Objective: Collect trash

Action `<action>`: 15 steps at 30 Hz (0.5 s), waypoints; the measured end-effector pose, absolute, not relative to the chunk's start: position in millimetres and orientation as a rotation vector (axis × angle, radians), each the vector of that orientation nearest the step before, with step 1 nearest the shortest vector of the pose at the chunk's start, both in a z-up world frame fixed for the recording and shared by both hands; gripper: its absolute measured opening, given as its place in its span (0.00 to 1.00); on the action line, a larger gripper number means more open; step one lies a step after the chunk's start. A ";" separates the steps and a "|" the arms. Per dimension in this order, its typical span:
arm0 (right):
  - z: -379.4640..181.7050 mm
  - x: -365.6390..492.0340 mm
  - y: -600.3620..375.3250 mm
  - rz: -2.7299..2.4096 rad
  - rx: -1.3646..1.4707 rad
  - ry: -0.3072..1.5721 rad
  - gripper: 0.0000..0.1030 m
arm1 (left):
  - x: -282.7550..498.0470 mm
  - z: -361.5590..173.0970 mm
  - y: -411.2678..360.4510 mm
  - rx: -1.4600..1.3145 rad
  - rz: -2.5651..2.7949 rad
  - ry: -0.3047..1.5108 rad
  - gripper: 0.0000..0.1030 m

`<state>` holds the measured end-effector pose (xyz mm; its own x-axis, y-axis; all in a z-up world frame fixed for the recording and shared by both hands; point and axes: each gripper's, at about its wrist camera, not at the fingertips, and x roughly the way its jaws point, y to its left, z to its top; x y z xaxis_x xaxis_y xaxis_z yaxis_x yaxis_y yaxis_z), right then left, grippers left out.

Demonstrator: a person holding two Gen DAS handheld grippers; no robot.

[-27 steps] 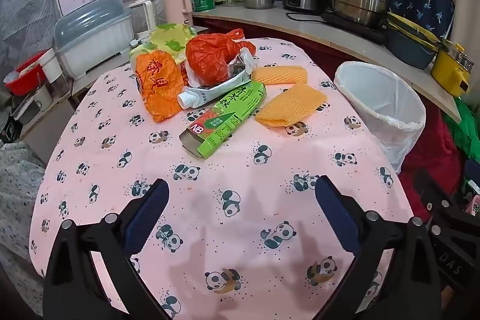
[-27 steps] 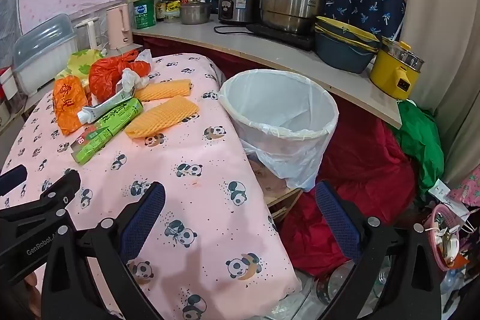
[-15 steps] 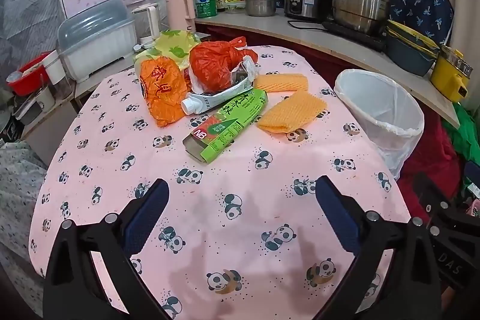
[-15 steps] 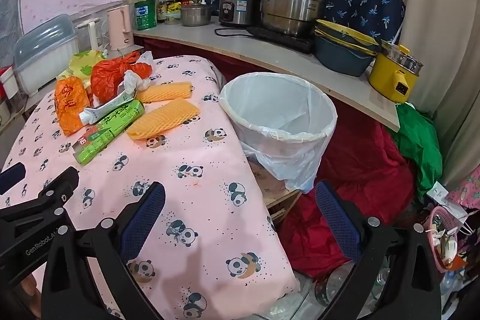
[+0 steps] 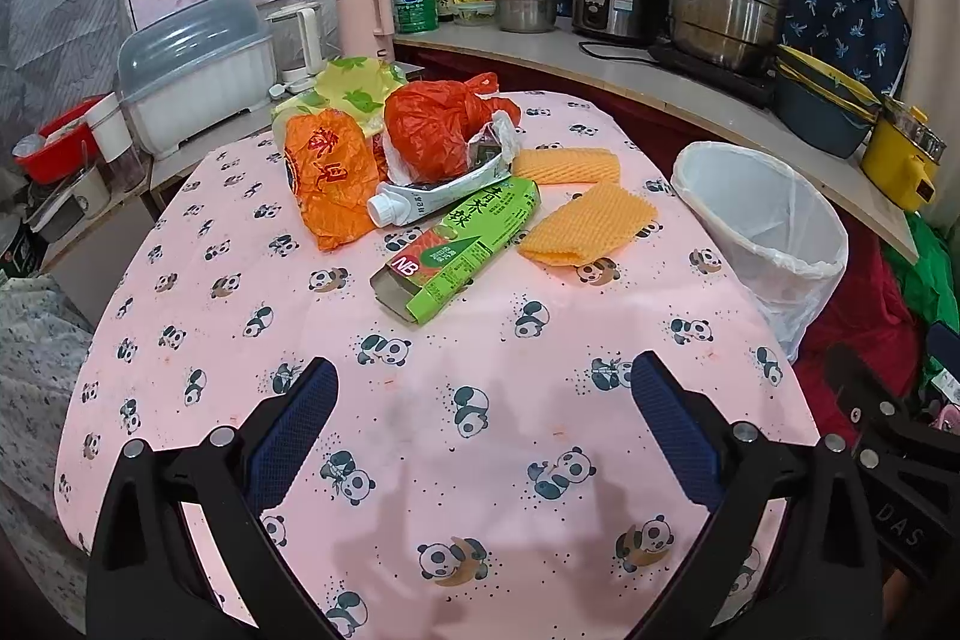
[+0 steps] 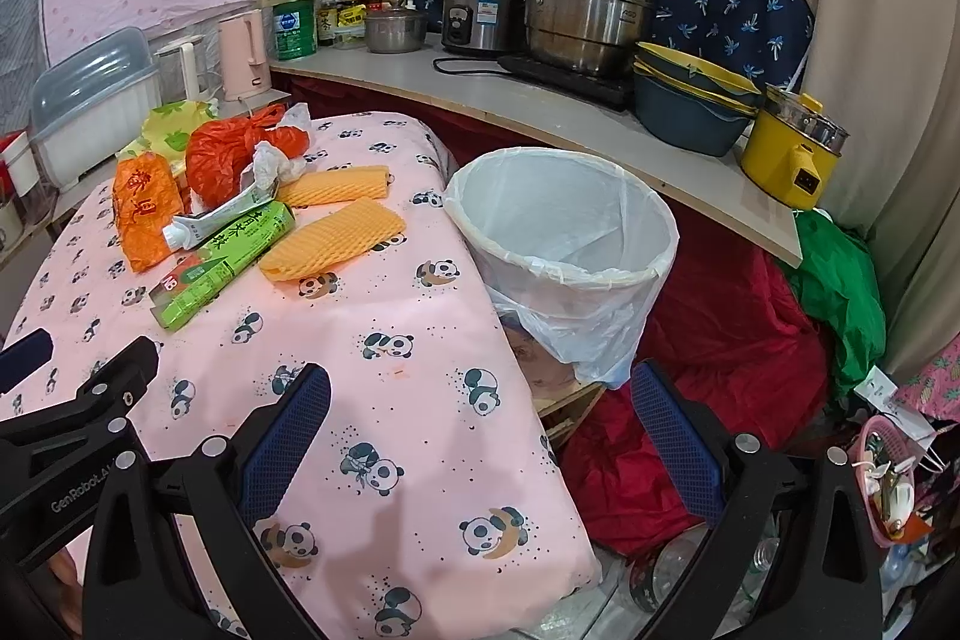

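Trash lies in a heap at the far side of the pink panda tablecloth point(image 5: 420, 400): a green carton point(image 5: 462, 247), a white squashed carton point(image 5: 444, 196), a red plastic bag point(image 5: 438, 130), an orange wrapper point(image 5: 327, 175) and two orange foam nets point(image 5: 591, 223). A bin with a white liner point(image 6: 564, 232) stands off the table's right edge. My left gripper point(image 5: 480, 427) hovers open over the near table, well short of the heap. My right gripper point(image 6: 480, 430) is open over the table's right edge, with nothing between its fingers. The same green carton point(image 6: 228, 259) shows in the right wrist view.
A counter point(image 6: 540, 112) behind carries steel pots point(image 6: 591, 10), a rice cooker, stacked bowls and a yellow pot point(image 6: 792, 154). A lidded plastic box point(image 5: 198, 70) and a pink kettle stand at the left. Red and green cloth point(image 6: 720, 340) lies on the floor at the right.
Both views have shifted slightly: the trash heap and the bin now sit a little lower in the frames. Both grippers stay open and empty.
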<state>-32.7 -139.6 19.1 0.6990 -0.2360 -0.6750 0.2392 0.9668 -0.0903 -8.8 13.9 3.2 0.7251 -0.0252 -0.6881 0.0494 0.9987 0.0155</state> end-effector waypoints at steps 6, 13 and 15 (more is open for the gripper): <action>20.1 -34.1 -140.5 -0.261 0.012 0.746 0.93 | -10.6 11.9 8.2 0.033 -0.043 0.745 0.91; 20.8 -35.3 -140.5 -0.262 0.013 0.738 0.93 | -12.9 14.6 8.3 0.034 -0.044 0.733 0.91; 21.8 -36.3 -139.5 -0.263 0.014 0.735 0.93 | -13.1 15.3 9.0 0.030 -0.044 0.730 0.91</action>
